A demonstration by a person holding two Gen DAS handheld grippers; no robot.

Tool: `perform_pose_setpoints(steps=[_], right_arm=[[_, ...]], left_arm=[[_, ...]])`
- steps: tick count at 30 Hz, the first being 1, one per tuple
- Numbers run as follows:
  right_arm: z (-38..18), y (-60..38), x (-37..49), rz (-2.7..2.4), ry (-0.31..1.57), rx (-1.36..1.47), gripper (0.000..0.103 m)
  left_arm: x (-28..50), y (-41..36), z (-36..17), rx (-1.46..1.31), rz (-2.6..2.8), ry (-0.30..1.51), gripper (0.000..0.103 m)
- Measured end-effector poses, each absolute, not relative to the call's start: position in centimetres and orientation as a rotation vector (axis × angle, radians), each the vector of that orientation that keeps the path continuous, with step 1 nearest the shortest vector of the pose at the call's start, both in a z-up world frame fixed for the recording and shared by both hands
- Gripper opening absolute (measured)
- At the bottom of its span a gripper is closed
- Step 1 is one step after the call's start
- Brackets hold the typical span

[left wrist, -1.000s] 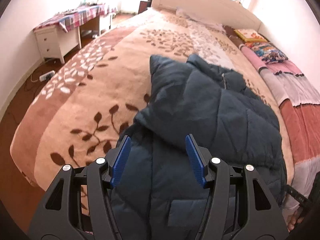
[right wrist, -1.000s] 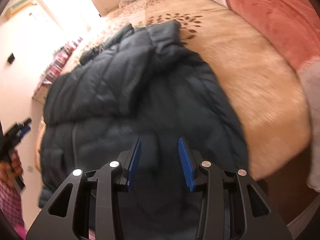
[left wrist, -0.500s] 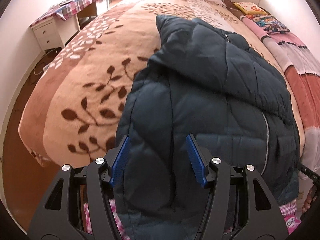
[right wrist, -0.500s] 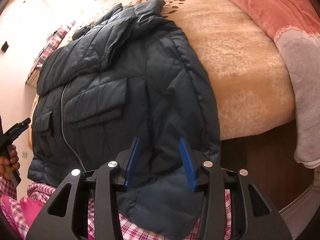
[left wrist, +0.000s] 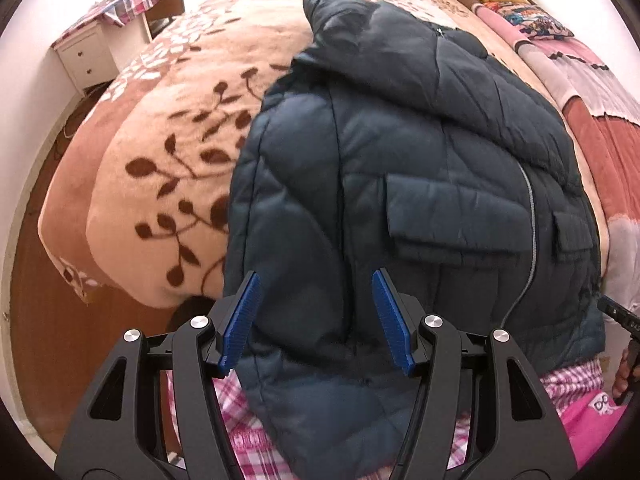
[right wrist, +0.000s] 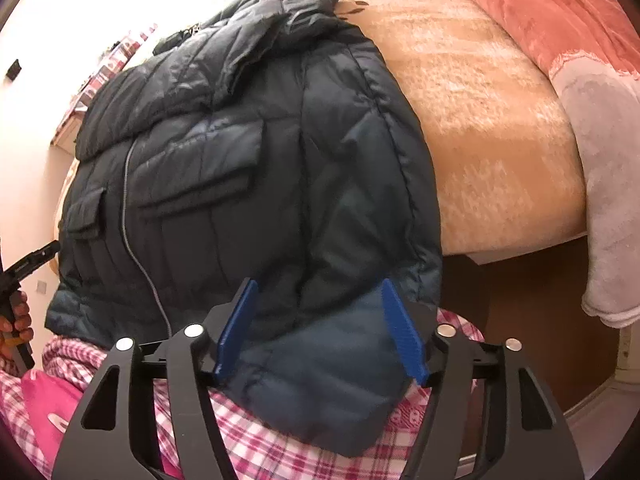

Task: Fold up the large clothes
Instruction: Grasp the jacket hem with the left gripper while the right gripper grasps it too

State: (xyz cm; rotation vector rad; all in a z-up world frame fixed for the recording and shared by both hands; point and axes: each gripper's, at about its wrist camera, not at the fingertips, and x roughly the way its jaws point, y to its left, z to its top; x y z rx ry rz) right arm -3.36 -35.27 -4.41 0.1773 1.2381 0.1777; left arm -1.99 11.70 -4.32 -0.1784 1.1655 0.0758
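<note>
A dark navy puffer jacket [left wrist: 420,168] lies front-up on the bed, zipped, with a sleeve folded across its chest. Its hem hangs over the foot edge onto a person's pink plaid clothing [left wrist: 240,412]. My left gripper [left wrist: 316,318] hovers open over the jacket's lower left side, and its pads stand clear of the fabric. In the right wrist view the jacket [right wrist: 248,168] fills the middle. My right gripper [right wrist: 320,330] has its jaws opening, with the hanging sleeve cuff [right wrist: 328,376] between them, not pinched.
The bed's beige blanket with a brown leaf pattern [left wrist: 168,132] spreads to the left, and a red and pink blanket [right wrist: 540,20] lies along the right. A white drawer unit [left wrist: 86,60] stands by the wall. Wooden floor [left wrist: 36,300] borders the bed's foot.
Both grippers have drawn back toward the foot of the bed, from over the jacket's body to its hanging hem. The right jaws stand wider apart than before.
</note>
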Motion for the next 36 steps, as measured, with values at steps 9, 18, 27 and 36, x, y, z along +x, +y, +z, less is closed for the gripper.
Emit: perform_pose_setpoints(steps=[9,18,27,36], right_arm=[[-4.9,-35.4,-4.2,0.197,1.268,0.146,0.073],[-5.3,-36.4,-4.4,0.189,1.299,0.137,0.079],[-6.1,-38.0,-4.6,0.191,1.319,0.232,0.081],[-7.5,-39.5,-5.3,0.216,1.361,0.344,0.081]], left_arm=[[-4.7,11.5,-5.1,-0.185,0.056,1.221,0.065],[-8.0,13.1,-6.7,-0.296,0.045,1.309,0.068],[-8.6,12.2,-8.2,-0.357,-0.011,1.343,0.068],[-8.8,13.9,-9.8,-0.486,-0.084,1.327,0.026]])
